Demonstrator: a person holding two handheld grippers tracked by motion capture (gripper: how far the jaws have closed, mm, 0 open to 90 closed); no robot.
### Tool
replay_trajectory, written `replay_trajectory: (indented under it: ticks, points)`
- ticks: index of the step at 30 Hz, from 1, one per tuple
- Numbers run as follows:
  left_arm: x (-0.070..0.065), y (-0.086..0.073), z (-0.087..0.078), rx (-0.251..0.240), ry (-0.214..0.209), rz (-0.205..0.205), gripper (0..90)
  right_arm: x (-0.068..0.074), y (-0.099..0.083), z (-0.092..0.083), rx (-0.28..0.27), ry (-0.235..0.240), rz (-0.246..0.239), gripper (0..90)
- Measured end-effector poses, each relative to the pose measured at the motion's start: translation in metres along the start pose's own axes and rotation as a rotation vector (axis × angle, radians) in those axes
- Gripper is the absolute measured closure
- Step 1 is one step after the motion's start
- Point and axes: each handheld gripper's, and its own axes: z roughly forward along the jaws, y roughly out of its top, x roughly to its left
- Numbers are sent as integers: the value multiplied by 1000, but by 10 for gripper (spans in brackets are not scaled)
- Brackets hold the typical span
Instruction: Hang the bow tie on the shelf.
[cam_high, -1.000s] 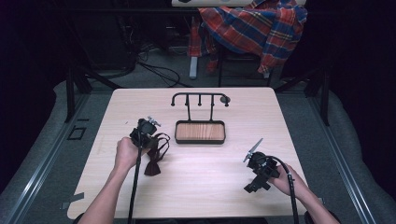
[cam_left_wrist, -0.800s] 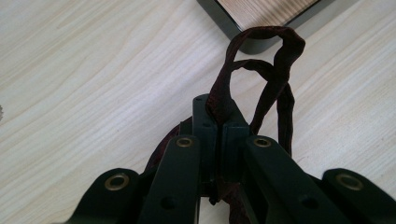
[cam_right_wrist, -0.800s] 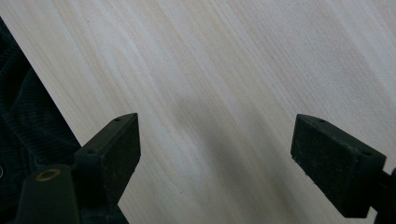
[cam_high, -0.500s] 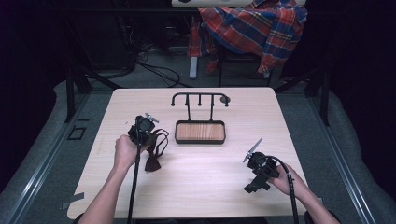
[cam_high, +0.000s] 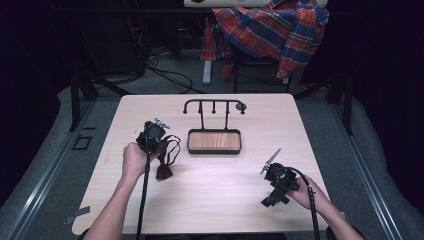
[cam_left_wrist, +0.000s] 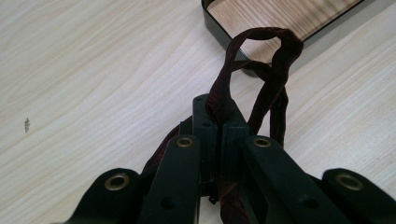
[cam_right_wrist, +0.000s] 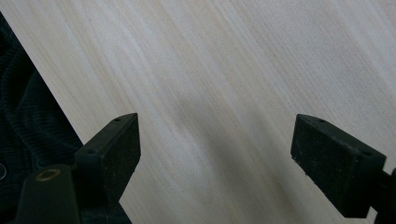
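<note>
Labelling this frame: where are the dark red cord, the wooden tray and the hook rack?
dark red cord (cam_left_wrist: 278, 41), left gripper view, its loop.
wooden tray (cam_high: 214, 141), high view, wood floor.
hook rack (cam_high: 213, 101), high view, top bar.

We see a pale wood-grain table (cam_high: 215, 195) with rounded corners, standing on grey floor (cam_high: 165, 82). Near its far middle sits a shallow black-rimmed tray (cam_high: 214, 141) with a wooden bottom, and a black rack with small hooks (cam_high: 214, 106) rises from the tray's far side. To the left of the tray, a dark maroon fabric loop with a tassel (cam_high: 164, 170) has its tassel end resting on the tabletop.
</note>
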Motion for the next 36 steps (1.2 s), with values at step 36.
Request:
replay_trajectory:
  ticks: [36]
  points:
    - [8, 31, -30, -100, 17, 8, 880, -3, -2, -2, -10, 0, 24, 159]
